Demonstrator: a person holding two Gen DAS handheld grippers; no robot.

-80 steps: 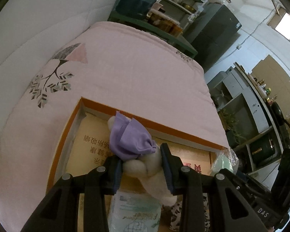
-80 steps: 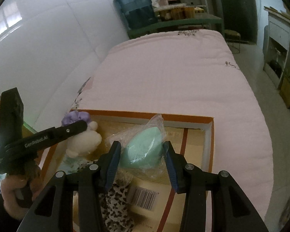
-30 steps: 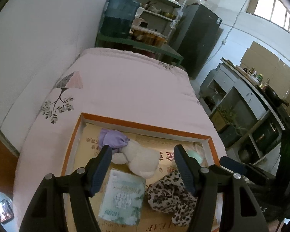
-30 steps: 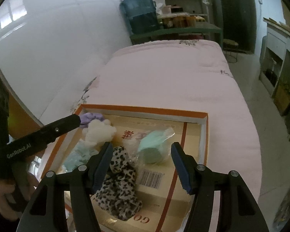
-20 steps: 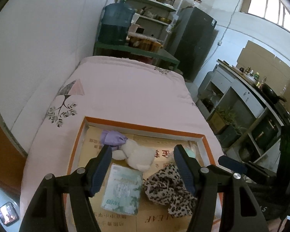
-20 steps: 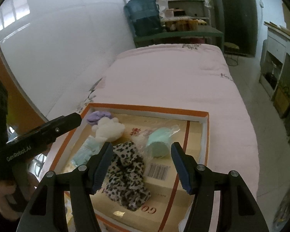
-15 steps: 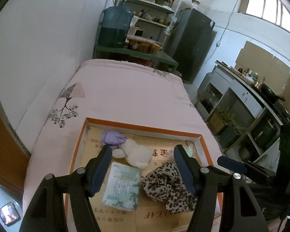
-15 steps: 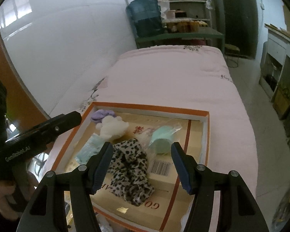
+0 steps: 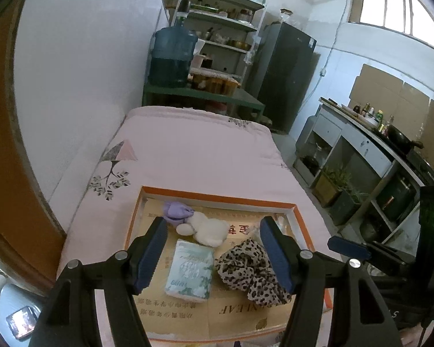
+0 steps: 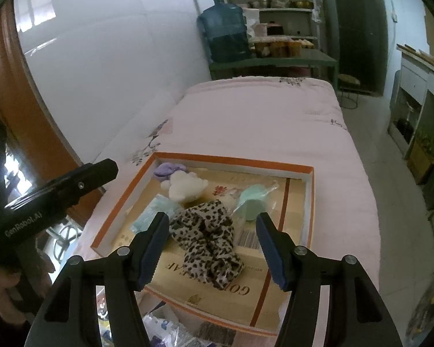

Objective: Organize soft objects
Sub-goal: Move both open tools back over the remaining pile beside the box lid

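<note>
Both hand-held grippers have let go and drawn back. The left hand-held gripper [image 9: 212, 253] and right hand-held gripper [image 10: 213, 245] hang wide open, empty. The plush toy [image 9: 208, 228] and sponge [image 10: 251, 202], apparently bagged, lie in the tray [image 10: 234, 160] on the bed [image 10: 260, 121]; placement looks complete.

The side of the left gripper [image 10: 58, 199], at nine o'clock in the right wrist view, carries the white lettering "GenRobot.AI". The cardboard floor of the orange-rimmed box [image 10: 234, 160] bears inverted print: "GO" is legible at its near edge toward six o'clock, beside letters that appear to read "LEAF", and a barcode label [image 10: 247, 240] lies at centre, its digits too small to read. Red Chinese characters [image 9: 238, 228] stand on the same cardboard in the left wrist view, not clearly legible.
</note>
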